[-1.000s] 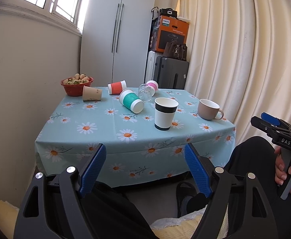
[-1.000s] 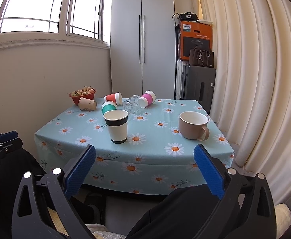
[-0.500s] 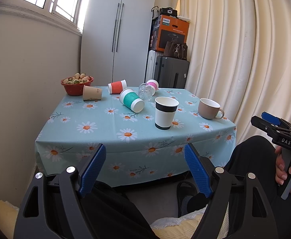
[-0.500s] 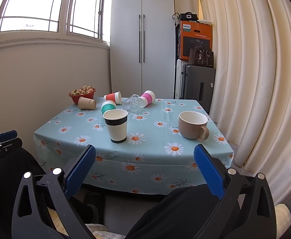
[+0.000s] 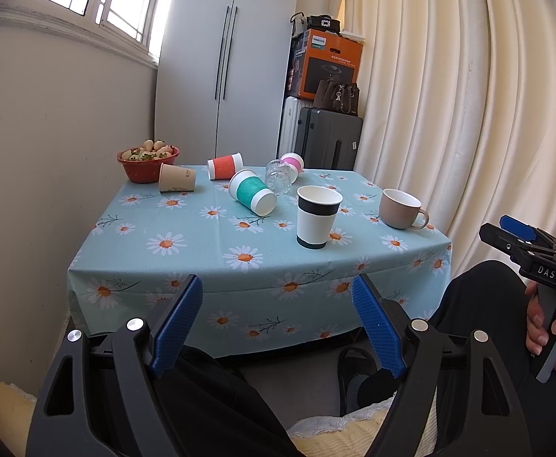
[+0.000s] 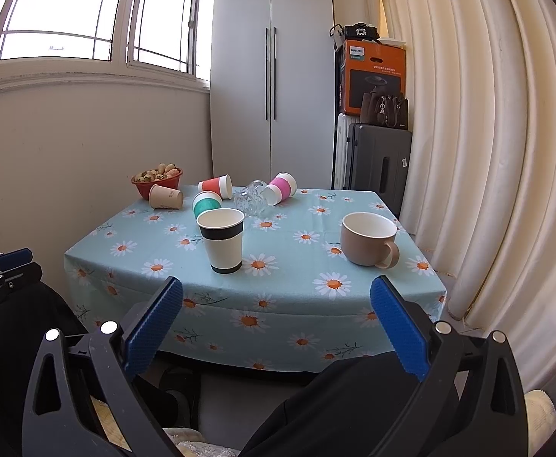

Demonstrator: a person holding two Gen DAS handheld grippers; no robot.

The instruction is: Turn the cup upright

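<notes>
Left gripper [image 5: 278, 318] and right gripper [image 6: 276, 320], both with blue-padded jaws spread wide and holding nothing, hovering short of the near edge of the daisy-print blue tablecloth [image 6: 297, 304], well apart from every cup. Already upright near the front: white paper cup with black band [image 6: 222, 242] and beige ceramic mug [image 6: 367, 240]. Lying on their sides farther back: teal-sleeved white cup [image 5: 253, 196], nearest of the fallen; clear faceted glass [image 5: 279, 177] just beside it; pink-sleeved cup [image 6: 279, 188]; orange-sleeved cup [image 5: 224, 165]; plain brown paper cup [image 5: 177, 178], close to the red bowl of produce [image 5: 148, 162]. Likely risks: a reach toward the teal cup clipping the upright black-banded cup standing in front of it; a rounded cup rolling away under a glancing touch, possibly nudging the glass; thin paper walls crushed by an overtight squeeze.
</notes>
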